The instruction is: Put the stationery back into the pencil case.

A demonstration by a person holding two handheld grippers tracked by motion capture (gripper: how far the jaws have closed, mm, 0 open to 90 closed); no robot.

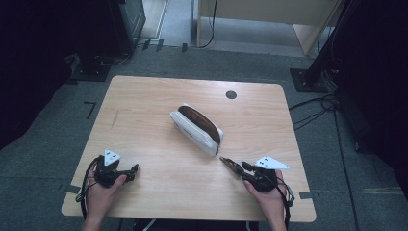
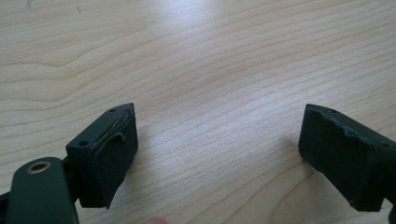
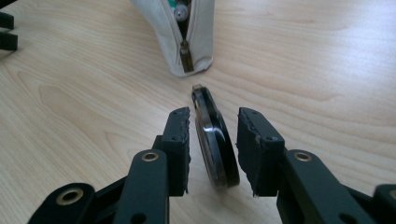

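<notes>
Though pouch (image 3: 180, 32) cropped, zipper (image 3: 186, 56) half-hidden

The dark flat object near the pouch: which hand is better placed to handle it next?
The right. The right gripper has the dark flat object between its parted jaws, close to the white pouch. The left gripper rests open near the table's left front corner, far from both.

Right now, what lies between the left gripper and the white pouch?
Only bare tabletop, from the left gripper to the white pouch, in the high view.
</notes>
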